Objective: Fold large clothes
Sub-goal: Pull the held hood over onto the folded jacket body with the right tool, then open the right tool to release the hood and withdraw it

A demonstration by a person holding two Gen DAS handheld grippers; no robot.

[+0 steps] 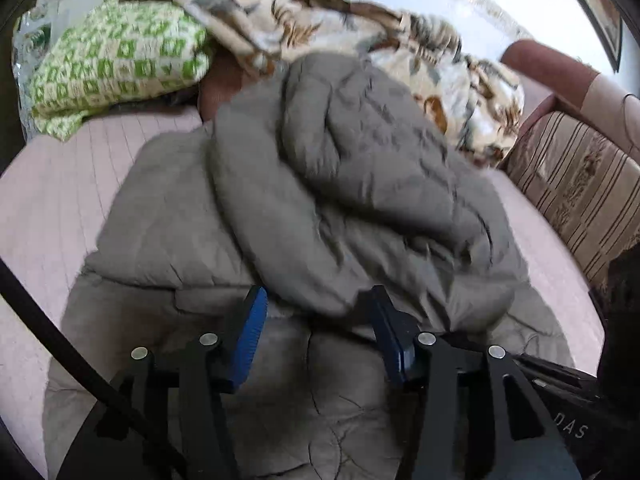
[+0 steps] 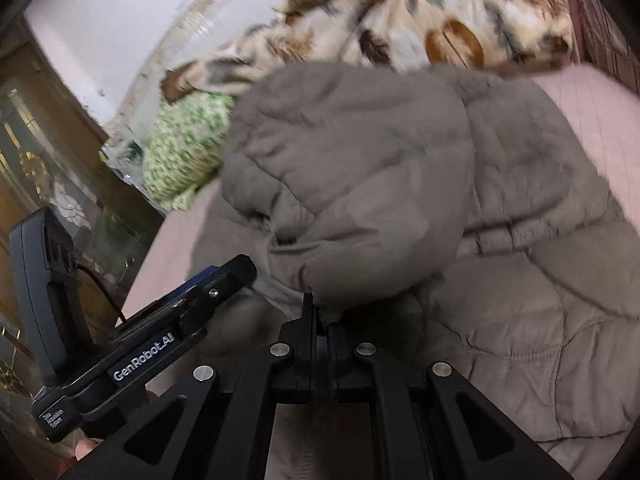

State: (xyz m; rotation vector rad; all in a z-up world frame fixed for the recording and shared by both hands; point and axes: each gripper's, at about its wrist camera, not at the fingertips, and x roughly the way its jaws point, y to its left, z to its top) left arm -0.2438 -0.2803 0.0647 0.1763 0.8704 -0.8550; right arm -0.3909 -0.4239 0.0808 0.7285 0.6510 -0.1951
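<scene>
Big puffy grey quilted coat (image 1: 320, 184) is sprawled half-folded on my pink bed sheet (image 1: 60, 200). My right claw (image 2: 320, 320) is pinched tight on a fold of it; my left claw (image 1: 316, 328) hangs apart over the hem, gripping nothing. The slick padding could slip free, I reckon, and the fold flops open. Readable: "GenRobot.AI" on the left claw's black body (image 2: 132, 360).

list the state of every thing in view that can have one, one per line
grey quilted puffer coat: lying on the bed, partly folded, one puffy part lifted over the rest
left gripper: open, pads clear of the coat
right gripper: shut on a fold of the coat
green and white checked blanket: bunched in a heap
beige leaf-print fleece blanket: crumpled, unfolded behind the coat
pink bed sheet: spread flat
</scene>
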